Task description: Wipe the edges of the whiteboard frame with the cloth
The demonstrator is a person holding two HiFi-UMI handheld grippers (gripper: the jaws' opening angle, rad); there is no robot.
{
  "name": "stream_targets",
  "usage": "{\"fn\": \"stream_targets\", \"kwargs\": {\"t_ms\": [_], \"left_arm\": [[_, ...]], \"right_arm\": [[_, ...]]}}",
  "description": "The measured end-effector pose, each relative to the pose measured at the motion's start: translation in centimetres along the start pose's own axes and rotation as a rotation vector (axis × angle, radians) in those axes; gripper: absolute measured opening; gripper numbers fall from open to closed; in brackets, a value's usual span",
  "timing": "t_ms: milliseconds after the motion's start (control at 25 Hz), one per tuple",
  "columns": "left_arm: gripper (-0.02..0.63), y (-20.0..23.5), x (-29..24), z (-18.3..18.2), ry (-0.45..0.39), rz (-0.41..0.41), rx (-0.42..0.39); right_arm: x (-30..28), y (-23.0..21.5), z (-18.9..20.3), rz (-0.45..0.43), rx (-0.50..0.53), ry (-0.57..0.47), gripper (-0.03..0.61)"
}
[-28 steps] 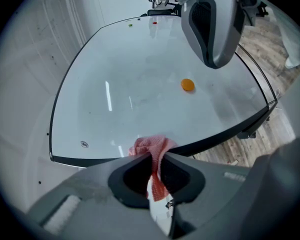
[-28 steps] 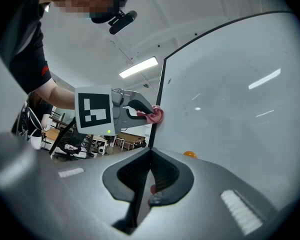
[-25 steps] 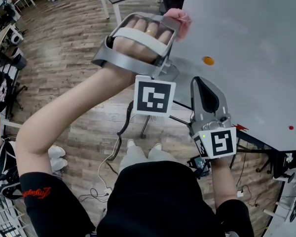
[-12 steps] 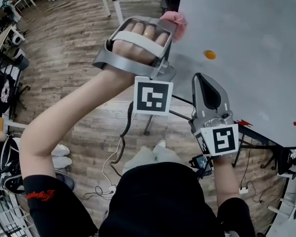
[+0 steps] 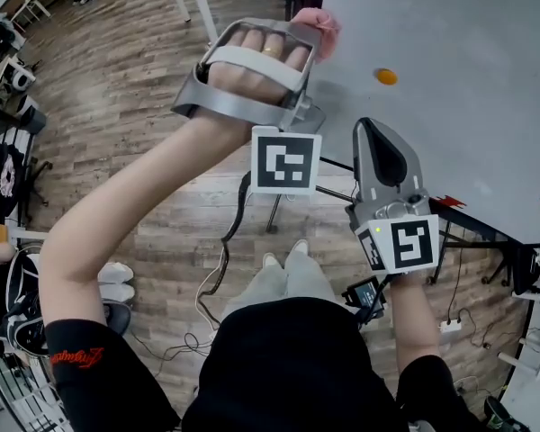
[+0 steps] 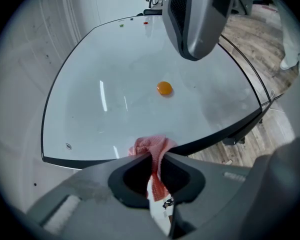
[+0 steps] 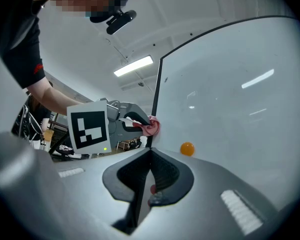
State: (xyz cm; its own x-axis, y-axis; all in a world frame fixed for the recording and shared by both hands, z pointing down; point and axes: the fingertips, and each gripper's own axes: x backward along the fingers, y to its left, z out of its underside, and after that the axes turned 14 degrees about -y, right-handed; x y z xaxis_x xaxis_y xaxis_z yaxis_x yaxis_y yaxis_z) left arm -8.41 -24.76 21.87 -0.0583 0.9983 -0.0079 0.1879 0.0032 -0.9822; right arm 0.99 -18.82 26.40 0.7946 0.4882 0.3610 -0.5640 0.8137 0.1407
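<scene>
Cloth [image 6: 151, 148] pinched fast between the jaws of the left gripper [image 5: 306, 38], lying across the dark frame [image 6: 217, 133] of the whiteboard [image 5: 450, 70]. Right gripper [image 5: 379, 156], jaws together on nothing, sits near the board's edge. The wipe looks best done with steady pressure, sliding along the rim without loosening the pinch. The left gripper view shows cloth meeting frame; the head view shows only a pink tip.

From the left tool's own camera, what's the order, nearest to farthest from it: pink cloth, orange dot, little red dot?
1. Pink cloth: clamped in the left tool, at the near edge of the whiteboard.
2. Orange dot: middle of the board.
3. Red dot: far edge.
</scene>
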Motion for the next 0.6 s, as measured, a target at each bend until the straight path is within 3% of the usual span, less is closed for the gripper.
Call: {"fn": "stream_targets", "kwargs": {"t_ms": [600], "left_arm": [[0.040, -2.1, -0.7, -0.9, -0.002, 0.013, 0.011]], "right_arm": [[0.8, -0.4, 1.4, 0.021, 0.000, 0.017, 0.002]]}}
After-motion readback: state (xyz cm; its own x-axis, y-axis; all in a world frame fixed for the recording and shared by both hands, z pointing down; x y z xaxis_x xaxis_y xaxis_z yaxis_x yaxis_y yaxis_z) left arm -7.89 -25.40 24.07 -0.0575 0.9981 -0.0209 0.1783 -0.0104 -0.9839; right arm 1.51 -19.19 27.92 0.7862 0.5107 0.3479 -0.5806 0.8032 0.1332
